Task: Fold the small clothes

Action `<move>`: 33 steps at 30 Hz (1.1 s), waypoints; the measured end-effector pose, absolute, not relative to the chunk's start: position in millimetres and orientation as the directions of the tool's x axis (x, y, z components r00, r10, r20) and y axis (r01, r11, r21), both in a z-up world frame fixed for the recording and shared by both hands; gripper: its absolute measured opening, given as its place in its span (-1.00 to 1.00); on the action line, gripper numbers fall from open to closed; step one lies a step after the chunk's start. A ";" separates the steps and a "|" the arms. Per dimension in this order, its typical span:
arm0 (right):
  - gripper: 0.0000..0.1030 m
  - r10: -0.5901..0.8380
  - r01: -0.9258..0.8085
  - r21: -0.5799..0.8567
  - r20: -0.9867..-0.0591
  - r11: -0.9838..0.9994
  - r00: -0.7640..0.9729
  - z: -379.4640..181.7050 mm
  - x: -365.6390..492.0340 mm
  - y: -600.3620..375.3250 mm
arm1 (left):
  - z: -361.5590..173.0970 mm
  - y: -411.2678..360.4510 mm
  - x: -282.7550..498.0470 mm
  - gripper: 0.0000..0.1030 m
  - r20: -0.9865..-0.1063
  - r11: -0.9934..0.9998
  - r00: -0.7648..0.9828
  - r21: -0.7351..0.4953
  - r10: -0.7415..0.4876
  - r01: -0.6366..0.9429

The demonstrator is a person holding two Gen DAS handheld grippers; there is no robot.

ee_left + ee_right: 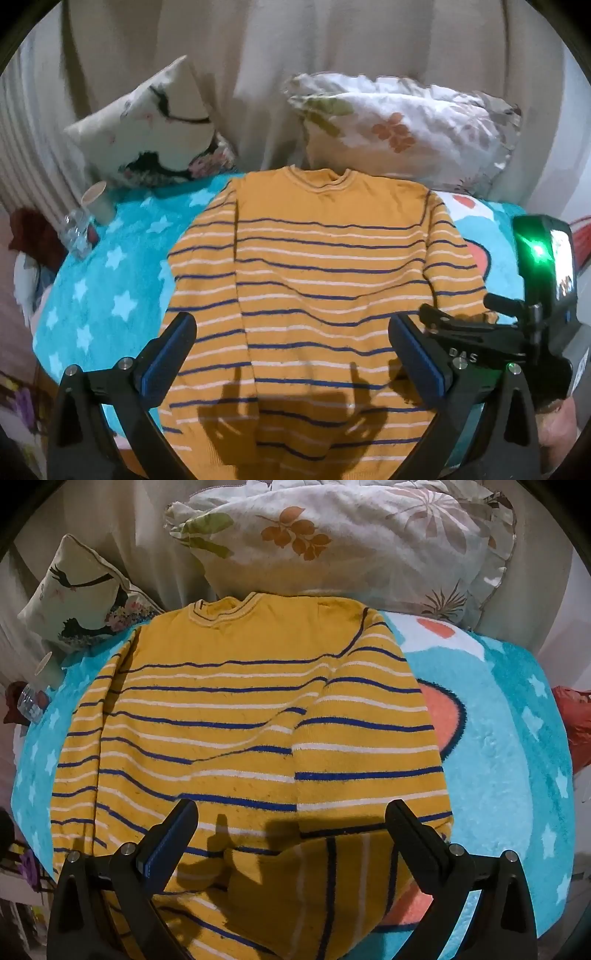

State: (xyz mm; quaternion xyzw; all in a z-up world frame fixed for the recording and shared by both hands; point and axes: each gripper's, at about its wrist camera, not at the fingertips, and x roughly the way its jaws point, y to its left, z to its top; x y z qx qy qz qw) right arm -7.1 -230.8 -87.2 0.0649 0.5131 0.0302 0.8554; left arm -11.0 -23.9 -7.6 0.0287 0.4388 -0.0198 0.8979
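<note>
While the striped sweater (314, 280) is lying flat beyond and beneath both sets of fingers, the left gripper (291, 354) and right gripper (291, 840) are hovering wide apart, gripping nothing, probably readying a sleeve fold.

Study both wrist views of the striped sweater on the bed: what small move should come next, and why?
Probably lower the right gripper and close it on the sleeve cuff, which already lies turned across the hem of the sweater. Both grippers are open and hold nothing, and the left gripper hovers over the flat body, so the fold is barely begun.
</note>
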 end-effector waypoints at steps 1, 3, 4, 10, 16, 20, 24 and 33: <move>1.00 0.117 0.016 0.141 -0.875 0.990 0.470 -87.9 -7.2 -231.0 | -9.2 -21.4 -10.8 1.00 -0.794 0.998 0.608 0.027 -0.009 0.050; 0.99 0.113 0.017 0.136 -0.877 0.991 0.467 -89.2 -7.0 -230.4 | -14.7 -16.7 -11.6 1.00 -0.806 1.000 0.592 0.014 -0.004 0.026; 0.99 0.110 0.016 0.133 -0.878 0.991 0.466 -89.9 -6.7 -229.3 | -16.9 -13.3 -11.4 1.00 -0.812 1.000 0.584 0.008 -0.001 0.014; 0.96 0.133 -0.011 0.143 -0.891 0.990 0.434 -94.7 2.7 -207.5 | -35.2 38.3 -7.9 1.00 -0.860 0.989 0.505 -0.012 0.066 -0.149; 0.95 0.131 -0.019 0.135 -0.905 0.991 0.405 -102.6 8.5 -185.0 | -64.2 75.3 10.7 1.00 -0.889 0.984 0.451 0.001 0.082 -0.178; 0.95 0.084 -0.003 0.088 -0.932 0.996 0.353 -96.9 5.8 -172.3 | -85.7 64.7 29.9 1.00 -0.884 0.997 0.462 0.052 0.074 -0.060; 0.95 -0.008 0.048 0.009 -0.945 0.999 0.328 -93.4 -2.7 -161.4 | -115.8 51.5 45.7 0.94 -0.871 0.974 0.472 0.205 0.137 0.096; 0.95 -0.053 0.125 -0.017 -0.955 0.992 0.293 -89.7 -15.5 -131.8 | -122.8 128.9 58.1 0.32 -0.881 0.981 0.450 0.189 0.148 0.048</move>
